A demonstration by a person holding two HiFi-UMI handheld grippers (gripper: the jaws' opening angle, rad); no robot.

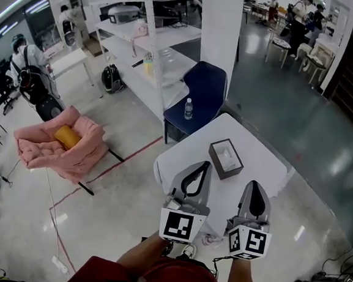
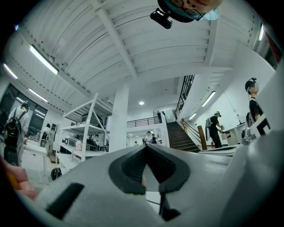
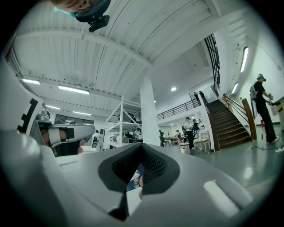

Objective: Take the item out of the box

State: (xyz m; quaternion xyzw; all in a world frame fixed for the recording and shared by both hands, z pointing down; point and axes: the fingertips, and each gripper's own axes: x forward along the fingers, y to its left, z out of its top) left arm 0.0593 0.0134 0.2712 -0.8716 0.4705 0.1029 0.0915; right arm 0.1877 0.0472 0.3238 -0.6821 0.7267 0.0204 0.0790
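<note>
The step in hand looks like the approach: the left gripper (image 1: 206, 166) and the right gripper (image 1: 254, 184) both hang over the near edge of the small white square table (image 1: 266, 170) with their jaws pressed together and nothing between them, so the working one must spread before it goes in. The dark grey rectangular box (image 1: 226, 159) stands alone in the middle of that table, ahead of both grippers and apart from them; the item seems to be the white content showing at the box's top, though what it is cannot be made out. Best to come from above, brace a box wall with one gripper and pinch the white content with the other, lifting straight so the light box does not follow. Beyond the table stands a dark blue chair (image 1: 207, 88) bearing a clear water bottle (image 1: 189, 109); white metal shelving (image 1: 142, 36), a pink padded armchair (image 1: 65, 152) and glossy grey floor (image 1: 301, 123) surround it
</note>
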